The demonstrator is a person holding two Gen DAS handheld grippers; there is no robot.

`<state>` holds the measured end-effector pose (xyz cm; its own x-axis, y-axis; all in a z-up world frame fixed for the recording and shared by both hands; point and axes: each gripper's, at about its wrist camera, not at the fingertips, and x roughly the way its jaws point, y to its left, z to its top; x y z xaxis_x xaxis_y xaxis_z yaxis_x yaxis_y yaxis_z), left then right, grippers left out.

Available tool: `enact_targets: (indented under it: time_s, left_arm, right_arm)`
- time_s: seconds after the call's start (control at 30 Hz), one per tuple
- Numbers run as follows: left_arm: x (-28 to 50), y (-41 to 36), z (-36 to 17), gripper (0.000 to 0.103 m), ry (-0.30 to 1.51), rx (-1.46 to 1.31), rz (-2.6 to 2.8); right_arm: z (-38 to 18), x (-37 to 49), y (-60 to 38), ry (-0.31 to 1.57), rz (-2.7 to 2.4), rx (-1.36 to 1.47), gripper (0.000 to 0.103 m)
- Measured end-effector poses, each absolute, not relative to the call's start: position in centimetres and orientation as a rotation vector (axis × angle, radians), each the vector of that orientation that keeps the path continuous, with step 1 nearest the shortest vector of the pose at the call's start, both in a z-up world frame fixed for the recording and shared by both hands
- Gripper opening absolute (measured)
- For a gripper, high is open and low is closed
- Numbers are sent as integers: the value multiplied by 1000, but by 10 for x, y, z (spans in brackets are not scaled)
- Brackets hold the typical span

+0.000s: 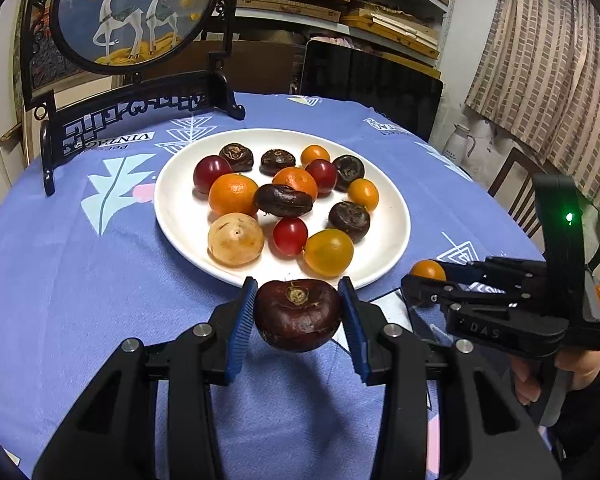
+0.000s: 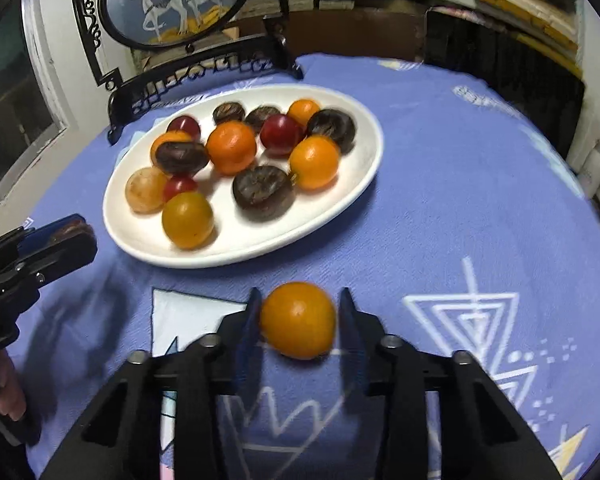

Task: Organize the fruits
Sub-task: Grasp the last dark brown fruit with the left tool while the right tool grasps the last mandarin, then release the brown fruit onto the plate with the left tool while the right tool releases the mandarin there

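A white plate point(image 1: 388, 248) on the blue tablecloth holds several fruits: orange mandarins, red and yellow tomatoes, dark water chestnuts and a tan fruit. My left gripper point(image 1: 299, 314) is shut on a dark brown water chestnut point(image 1: 298, 314) just in front of the plate's near rim. My right gripper point(image 2: 298, 320) is shut on a small orange fruit point(image 2: 298, 320) above the cloth, in front of the plate point(image 2: 340, 208). The right gripper also shows in the left wrist view point(image 1: 424, 280), at the right of the plate, and the left gripper shows in the right wrist view point(image 2: 68, 232).
A black ornamental stand with a round deer picture point(image 1: 132, 12) stands at the table's back left. A dark screen point(image 1: 372, 80) stands behind the table. A white jug point(image 1: 460, 146) and a wooden chair point(image 1: 516, 184) are at the right, off the table.
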<state>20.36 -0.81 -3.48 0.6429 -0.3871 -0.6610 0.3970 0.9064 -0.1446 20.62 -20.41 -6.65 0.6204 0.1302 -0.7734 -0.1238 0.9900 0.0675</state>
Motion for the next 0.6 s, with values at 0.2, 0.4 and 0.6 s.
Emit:
enact_targets:
  time_s: [0.2, 0.4, 0.6]
  left_arm:
    - [205, -7, -35, 41, 753, 6, -444]
    - [204, -6, -36, 41, 757, -5, -448]
    - [201, -7, -35, 41, 753, -4, -446]
  right_arm:
    - [-63, 195, -215, 877, 188, 100, 36]
    - [-56, 180, -228, 856, 242, 171, 36]
    - [-51, 170, -245, 847, 265, 224, 36]
